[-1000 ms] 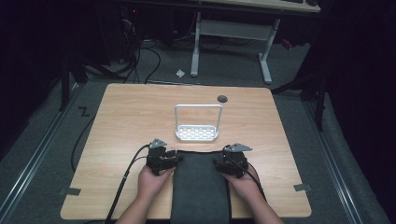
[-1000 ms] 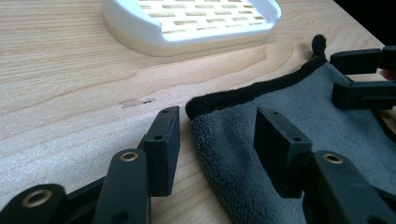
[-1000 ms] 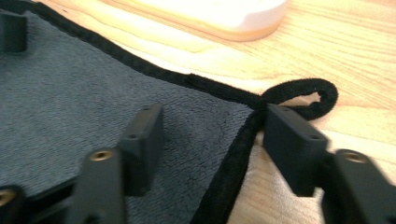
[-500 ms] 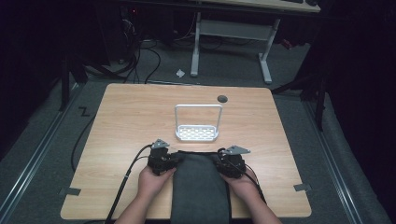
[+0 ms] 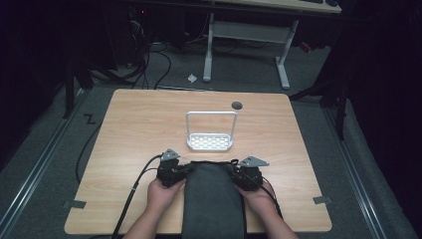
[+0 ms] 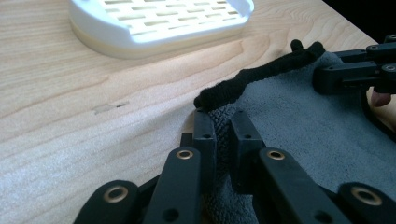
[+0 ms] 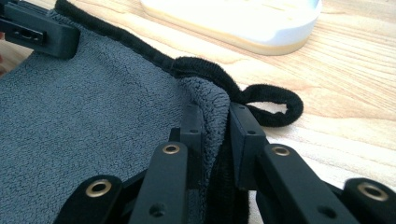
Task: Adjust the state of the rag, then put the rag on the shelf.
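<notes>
A dark grey towel [image 5: 213, 199] with a black hem lies at the table's near edge, between the person's hands. My left gripper [image 5: 185, 168] pinches its far left corner; in the left gripper view the jaws [image 6: 223, 135] have just been closing and now press on a fold of the towel [image 6: 303, 121]. My right gripper [image 5: 235, 170] grips the far right corner in the same way. Its jaws [image 7: 215, 126] have also just been closing and squeeze the towel [image 7: 93, 116] beside a black hanging loop [image 7: 275, 105].
A white slotted tray [image 5: 210, 142] with a tall wire handle stands just beyond the towel, mid-table. A dark round hole [image 5: 237, 105] sits near the table's far edge. Cables trail from the left gripper over the table's front left. Desk legs stand on the floor beyond.
Both pairs of jaws have closed onto the towel's far corners. The hands have stayed nearly where they were, and the towel and tray have not shifted.
</notes>
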Motion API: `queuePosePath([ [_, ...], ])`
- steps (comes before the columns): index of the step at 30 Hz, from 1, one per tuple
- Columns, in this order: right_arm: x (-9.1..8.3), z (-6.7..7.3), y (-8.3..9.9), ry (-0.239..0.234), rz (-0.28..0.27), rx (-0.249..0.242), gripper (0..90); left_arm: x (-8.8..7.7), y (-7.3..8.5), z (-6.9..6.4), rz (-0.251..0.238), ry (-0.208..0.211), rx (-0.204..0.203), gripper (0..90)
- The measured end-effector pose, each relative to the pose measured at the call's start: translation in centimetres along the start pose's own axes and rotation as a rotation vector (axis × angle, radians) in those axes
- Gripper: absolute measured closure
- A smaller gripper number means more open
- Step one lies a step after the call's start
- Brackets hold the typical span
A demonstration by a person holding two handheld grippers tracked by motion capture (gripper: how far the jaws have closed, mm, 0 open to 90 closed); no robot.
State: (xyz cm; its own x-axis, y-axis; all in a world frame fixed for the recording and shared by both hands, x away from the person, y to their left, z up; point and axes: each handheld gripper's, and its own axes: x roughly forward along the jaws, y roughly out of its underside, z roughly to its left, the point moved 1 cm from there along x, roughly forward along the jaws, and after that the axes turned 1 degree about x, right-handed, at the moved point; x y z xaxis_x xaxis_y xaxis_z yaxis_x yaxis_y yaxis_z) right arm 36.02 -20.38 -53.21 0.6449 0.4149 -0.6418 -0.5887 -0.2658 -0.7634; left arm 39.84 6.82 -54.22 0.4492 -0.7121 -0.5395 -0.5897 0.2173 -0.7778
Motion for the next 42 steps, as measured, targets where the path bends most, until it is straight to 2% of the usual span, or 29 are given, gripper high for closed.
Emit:
queuePosePath([
  [5,-0.5,0.0,-0.3,-0.005,-0.034,-0.003,78.2,-0.2,-0.2,0.1,-0.018,-0.013,0.000,82.9],
  [8,-0.7,0.1,-0.5,0.001,-0.050,-0.002,78.1,-0.4,-0.2,-0.2,-0.032,-0.029,0.023,83.3],
  [12,-1.3,0.4,-1.0,0.013,-0.084,-0.009,78.1,-1.2,-0.6,-0.8,-0.088,-0.042,0.018,83.1],
  [16,-2.1,0.3,-1.7,-0.002,-0.133,0.001,78.0,-2.2,-1.5,-1.5,-0.144,-0.058,0.050,83.0],
  [18,-2.4,0.3,-2.1,0.002,-0.148,-0.004,77.9,-2.6,-1.9,-1.8,-0.155,-0.062,0.060,83.0],
  [22,-3.2,0.2,-2.9,0.006,-0.183,-0.006,77.9,-3.2,-3.1,-2.1,-0.174,-0.049,0.052,83.4],
  [27,-3.9,0.2,-4.3,0.011,-0.232,-0.015,77.9,-4.3,-4.9,-2.4,-0.212,-0.052,0.078,83.7],
  [32,-4.6,0.3,-6.2,0.022,-0.274,-0.031,77.9,-5.5,-6.5,-2.4,-0.258,-0.054,0.085,83.9],
  [35,-4.9,0.6,-7.3,0.027,-0.298,-0.048,77.9,-6.3,-7.5,-2.3,-0.281,-0.064,0.113,84.1],
  [42,-5.7,1.2,-9.7,0.023,-0.359,-0.070,77.9,-7.9,-9.2,-2.0,-0.340,-0.073,0.106,84.2],
])
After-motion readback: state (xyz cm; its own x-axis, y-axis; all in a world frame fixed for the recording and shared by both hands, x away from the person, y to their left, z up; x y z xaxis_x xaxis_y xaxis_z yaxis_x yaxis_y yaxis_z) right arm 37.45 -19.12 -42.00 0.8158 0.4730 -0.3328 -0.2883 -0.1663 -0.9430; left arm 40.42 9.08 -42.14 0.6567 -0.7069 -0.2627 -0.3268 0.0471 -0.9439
